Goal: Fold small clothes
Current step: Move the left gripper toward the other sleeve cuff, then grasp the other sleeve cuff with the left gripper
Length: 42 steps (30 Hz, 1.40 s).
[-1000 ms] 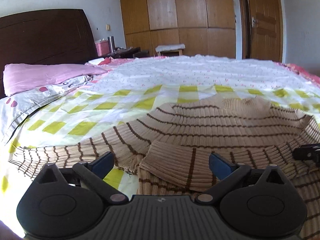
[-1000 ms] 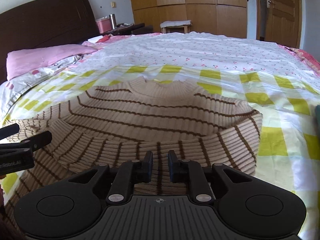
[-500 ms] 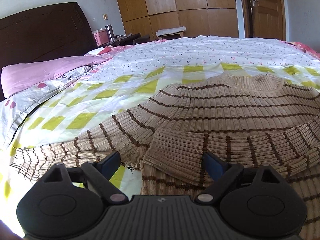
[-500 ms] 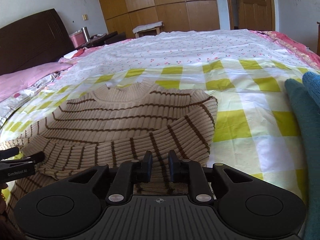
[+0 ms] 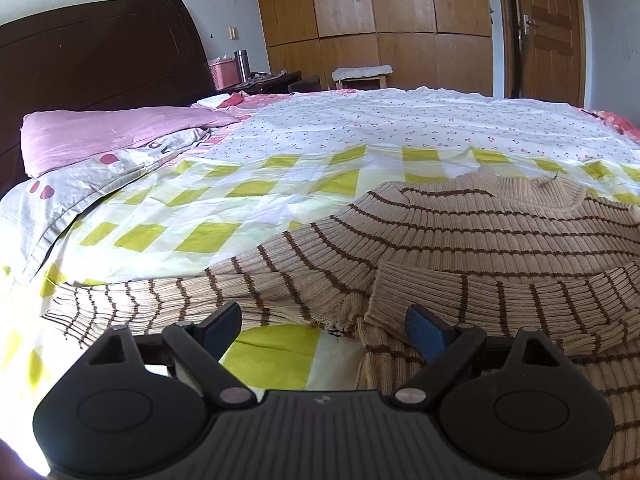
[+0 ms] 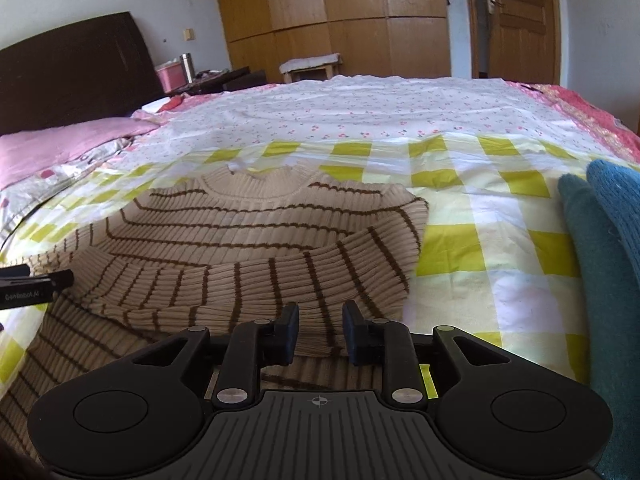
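Left wrist view: the left gripper (image 5: 322, 326) stands wide open, holding nothing, poised low over the striped sweater (image 5: 500, 240) on the bed (image 5: 360, 132). The unfolded left sleeve (image 5: 192, 296) runs long and flat toward the bed's left edge, its root right ahead of the fingertips; this hand looks nearest for the next fold. The other sleeve's cuff (image 5: 404, 300) already lies across the body, just by the right-hand finger.

Right wrist view: the right gripper (image 6: 320, 330) shows its jaws parted a little, about the folded sleeve (image 6: 240, 280) edge; whether they pinch it, I cannot tell. A teal garment (image 6: 600, 240) sits at the bed's right edge.
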Each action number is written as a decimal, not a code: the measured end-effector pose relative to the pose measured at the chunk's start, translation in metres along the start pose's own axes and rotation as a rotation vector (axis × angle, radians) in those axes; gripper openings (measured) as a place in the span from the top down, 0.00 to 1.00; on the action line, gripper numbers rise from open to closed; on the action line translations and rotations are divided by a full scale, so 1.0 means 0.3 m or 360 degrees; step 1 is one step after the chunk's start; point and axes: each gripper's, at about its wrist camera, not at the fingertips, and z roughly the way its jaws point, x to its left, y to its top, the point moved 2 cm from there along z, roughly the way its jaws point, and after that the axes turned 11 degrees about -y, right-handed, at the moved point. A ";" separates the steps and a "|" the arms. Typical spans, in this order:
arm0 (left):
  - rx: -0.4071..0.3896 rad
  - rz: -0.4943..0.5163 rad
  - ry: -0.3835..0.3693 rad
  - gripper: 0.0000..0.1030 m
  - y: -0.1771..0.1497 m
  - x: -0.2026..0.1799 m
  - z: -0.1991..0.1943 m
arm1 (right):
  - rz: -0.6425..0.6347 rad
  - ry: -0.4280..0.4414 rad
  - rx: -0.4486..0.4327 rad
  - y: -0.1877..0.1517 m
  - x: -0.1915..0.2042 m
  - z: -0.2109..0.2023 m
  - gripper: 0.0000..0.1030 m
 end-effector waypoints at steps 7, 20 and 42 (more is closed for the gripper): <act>-0.0045 0.0021 -0.0152 0.08 0.019 -0.008 -0.018 | -0.0480 0.0243 -0.0037 0.074 0.228 0.059 0.66; -0.0032 0.0014 -0.0258 0.08 -0.002 0.024 0.020 | -0.0680 0.0541 0.0128 0.147 0.459 0.208 0.64; -0.0030 -0.0005 -0.0179 0.49 0.038 0.057 0.076 | -0.0699 0.0351 0.0101 0.169 0.503 0.252 0.84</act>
